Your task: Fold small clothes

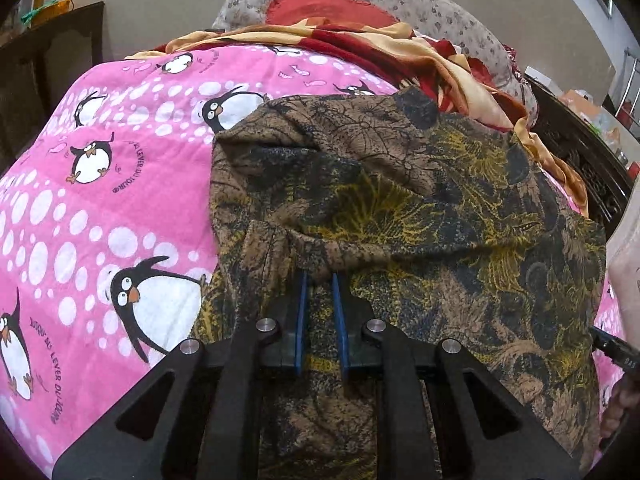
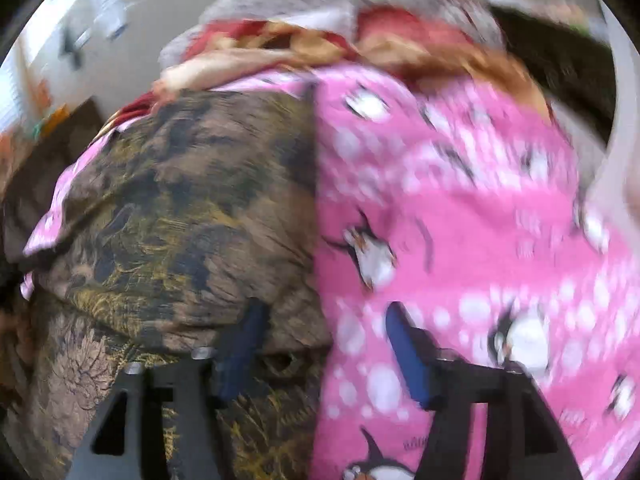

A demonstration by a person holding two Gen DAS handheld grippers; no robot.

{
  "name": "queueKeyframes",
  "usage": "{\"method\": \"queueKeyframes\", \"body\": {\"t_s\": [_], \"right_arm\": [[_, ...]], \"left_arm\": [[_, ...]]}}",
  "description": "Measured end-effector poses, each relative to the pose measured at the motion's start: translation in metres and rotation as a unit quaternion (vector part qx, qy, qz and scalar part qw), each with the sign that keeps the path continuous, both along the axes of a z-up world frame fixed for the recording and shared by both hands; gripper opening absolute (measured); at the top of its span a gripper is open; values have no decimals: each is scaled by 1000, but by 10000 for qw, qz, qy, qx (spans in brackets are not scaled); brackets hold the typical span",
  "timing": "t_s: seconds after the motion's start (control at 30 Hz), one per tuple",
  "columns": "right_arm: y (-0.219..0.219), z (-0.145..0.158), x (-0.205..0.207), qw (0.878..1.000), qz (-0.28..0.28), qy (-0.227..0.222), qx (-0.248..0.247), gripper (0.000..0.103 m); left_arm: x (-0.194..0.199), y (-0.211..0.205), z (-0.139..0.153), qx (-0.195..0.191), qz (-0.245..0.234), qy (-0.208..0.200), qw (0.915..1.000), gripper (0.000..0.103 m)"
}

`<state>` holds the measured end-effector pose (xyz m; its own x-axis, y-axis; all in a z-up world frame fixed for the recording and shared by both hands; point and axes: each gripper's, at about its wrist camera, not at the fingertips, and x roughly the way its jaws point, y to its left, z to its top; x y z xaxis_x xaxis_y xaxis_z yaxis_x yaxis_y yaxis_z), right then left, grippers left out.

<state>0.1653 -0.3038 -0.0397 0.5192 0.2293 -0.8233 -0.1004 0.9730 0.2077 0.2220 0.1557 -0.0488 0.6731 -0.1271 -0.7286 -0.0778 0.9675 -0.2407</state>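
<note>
I had two tools in play and one garment to fold. The garment (image 1: 400, 208) was a single brown cloth printed with black and mustard-yellow leafy patterns, rumpled, with one layer turned over itself; it lay on the bed's pink penguin sheet (image 1: 100, 200), toward the side nearest me. My left tool (image 1: 319, 280) was clenched on a gathered fold of that garment, its blue pads (image 1: 301, 320) nearly together with cloth bunched between them. My right tool (image 2: 324, 316) stood released, its blue fingers (image 2: 404, 348) well apart, straddling the garment's edge (image 2: 180, 208) where it met the pink sheet, pressing on nothing.

The left view was sharp and showed a red and tan blanket (image 1: 360, 44) with two grey flowered pillows (image 1: 420, 4) behind it. The right view was blurred; there I could tell only smears of those colours.
</note>
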Motion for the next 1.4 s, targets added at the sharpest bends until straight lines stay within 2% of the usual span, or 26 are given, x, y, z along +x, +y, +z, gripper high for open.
{"method": "queueKeyframes", "body": {"t_s": [0.03,0.07,0.13,0.17,0.23,0.33,0.37,0.43,0.5,0.57,0.63,0.73,0.77,0.83,0.9,0.97,1.0,1.03,1.1,1.27,1.4], "right_arm": [[1,5,1,10000,38,6,-15,50],[6,19,2,9998,64,-120,-123,34],[20,51,3,9970,62,-633,-441,32],[31,68,6,9946,164,-933,-415,32],[55,81,19,9915,464,-1129,-450,32],[79,66,45,9876,771,-994,-940,32],[79,52,58,9879,639,-812,-1156,32],[61,27,75,9963,451,-290,-665,32],[43,14,80,9995,190,-219,106,32],[34,8,81,9986,45,-188,489,32],[34,8,80,9983,58,-218,533,33],[42,23,79,9997,114,-171,111,33],[51,31,76,9993,98,-314,-204,33],[72,49,65,9937,95,-771,-807,33],[93,56,60,9929,9,-865,-820,35],[103,48,61,9946,-119,-684,-769,35],[113,38,63,9951,-154,-570,-790,35],[116,31,64,9950,-156,-515,-841,35],[124,17,65,9924,-239,-618,-1040,37],[133,7,58,9868,-300,-906,-1305,38],[130,6,58,9861,-332,-968,-1312,38]], "left_arm": [[-2,0,0,17,-2,-7,10000,13],[-3,2,0,33,-1,-12,10000,13],[2,-9,3,88,5,-6,10000,13],[3,-10,3,130,10,0,9999,13],[6,-14,4,237,5,33,9997,13],[12,-13,4,110,3,57,9999,13],[11,-10,3,-27,12,37,10000,13],[11,-4,1,-280,14,-6,9996,13],[14,1,-1,-532,47,-6,9986,13],[22,2,1,-519,18,35,9986,13],[32,0,9,-298,52,177,9994,13],[21,-5,33,282,545,17,9981,13],[13,-8,42,382,603,-137,9974,13],[1,-16,49,322,458,-296,9980,13],[-4,-33,44,402,182,-240,9987,13],[-1,-43,26,614,56,-33,9981,13],[3,-43,13,604,73,165,9980,13],[5,-41,5,521,54,158,9985,13],[5,-38,4,410,66,51,9991,13],[6,-42,4,563,77,24,9984,13],[7,-37,2,328,68,-4,9994,13]]}}
